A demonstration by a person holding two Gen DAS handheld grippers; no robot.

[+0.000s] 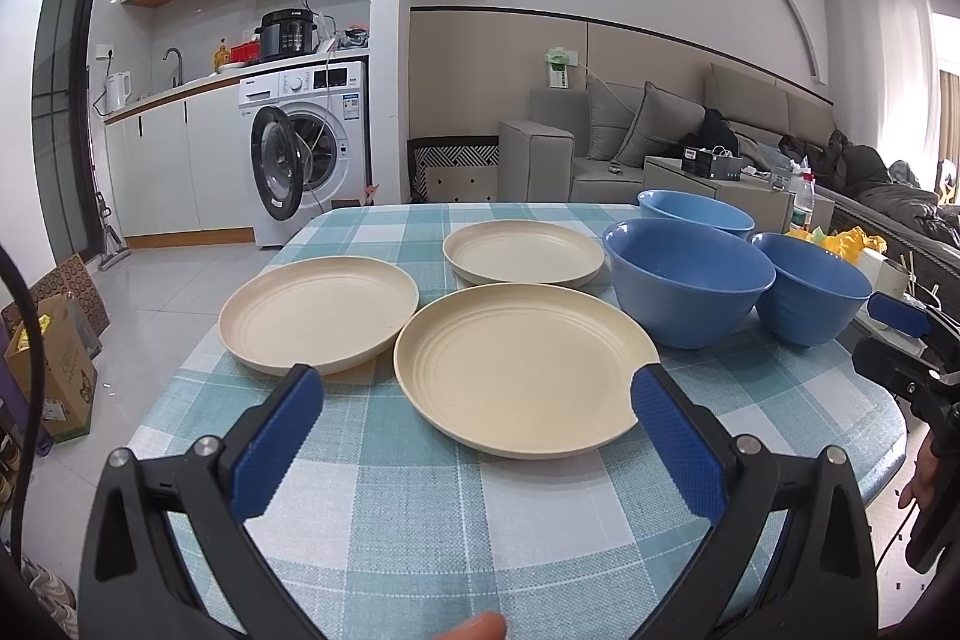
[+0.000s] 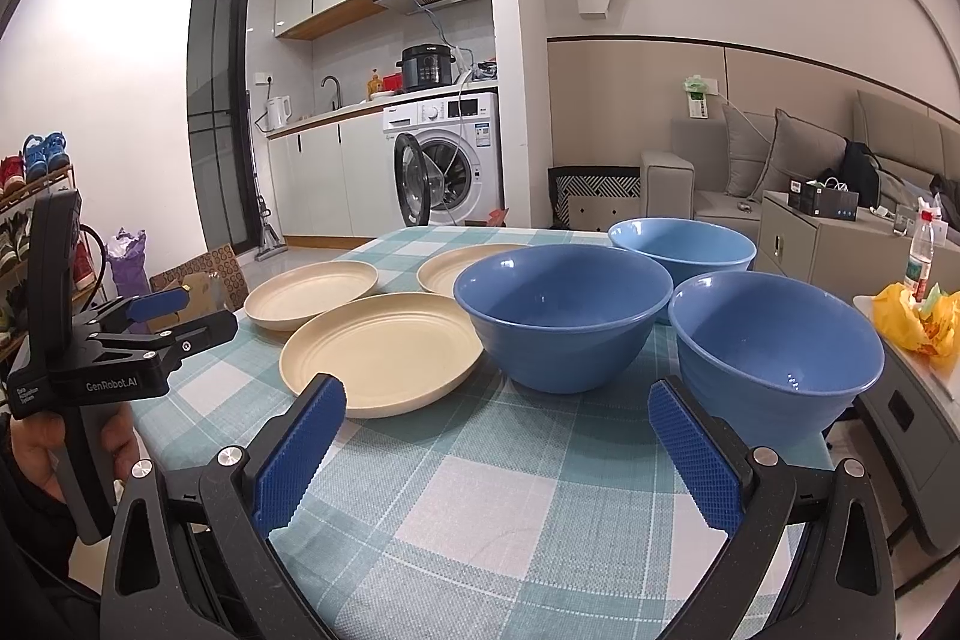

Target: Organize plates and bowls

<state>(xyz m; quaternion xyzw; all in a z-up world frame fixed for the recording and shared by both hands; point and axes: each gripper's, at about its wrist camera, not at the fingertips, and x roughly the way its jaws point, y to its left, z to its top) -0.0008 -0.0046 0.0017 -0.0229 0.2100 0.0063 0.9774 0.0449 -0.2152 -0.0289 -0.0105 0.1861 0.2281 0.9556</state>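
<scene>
Blue textured pads of the left hand-held gripper (image 1: 477, 388) sit nearest the lens, spread wide over the checked teal-and-white cloth of the surface (image 1: 420, 520), holding nothing; the right pad overlaps the near plate's edge in view, contact unclear. Seen from the right wrist, its black body reads "GenRobot.AI", with smaller print too fine to read.

Left to right on the surface: cream left plate (image 1: 318, 313), cream near plate (image 1: 522, 370) just beside it, rims nearly touching, cream far plate (image 1: 522, 253) behind. Then three blue bowls, upright and empty: middle bowl (image 1: 687, 280), light-blue far bowl (image 1: 696, 213), right bowl (image 1: 810, 289), close together.

Right hand-held gripper (image 2: 498, 400) also spread wide, empty, low above the cloth in front of the middle and right bowls, right pad just beside the right bowl.

Background: washing machine (image 1: 312, 142) with door open, labels unreadable; pressure cooker (image 1: 287, 34) on top, brand unreadable.
</scene>
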